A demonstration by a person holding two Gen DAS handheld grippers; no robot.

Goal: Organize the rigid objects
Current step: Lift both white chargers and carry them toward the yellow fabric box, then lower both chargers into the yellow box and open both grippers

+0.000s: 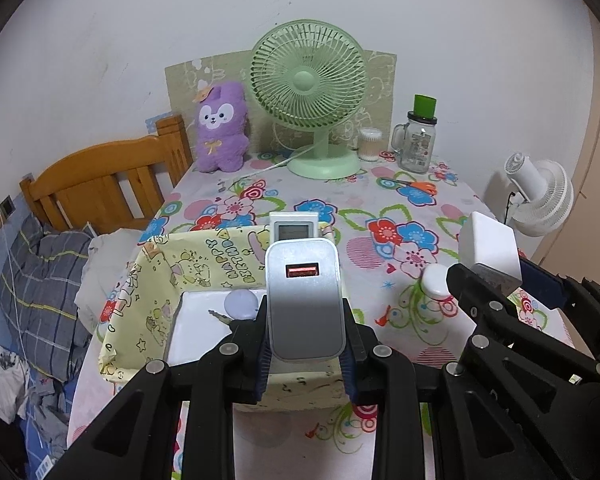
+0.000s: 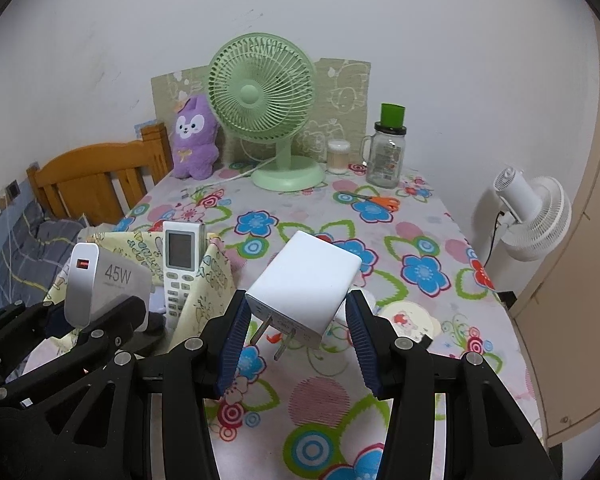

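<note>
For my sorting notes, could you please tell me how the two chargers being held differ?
The silver charger in the left gripper is grey, marked 45W, port facing forward; the white charger in the right gripper is plain, prongs toward the camera. Both are gripped above the table.

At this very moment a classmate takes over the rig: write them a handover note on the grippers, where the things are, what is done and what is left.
Left gripper: shut on the grey charger, held above the yellow bin.
Right gripper: shut on the white charger, prongs toward the camera, over the table right of the bin.
Done: the remote stands in the bin; a key and a round lilac item lie inside.
Left: drop in both chargers. A white round item and scissors remain on the table.
</note>
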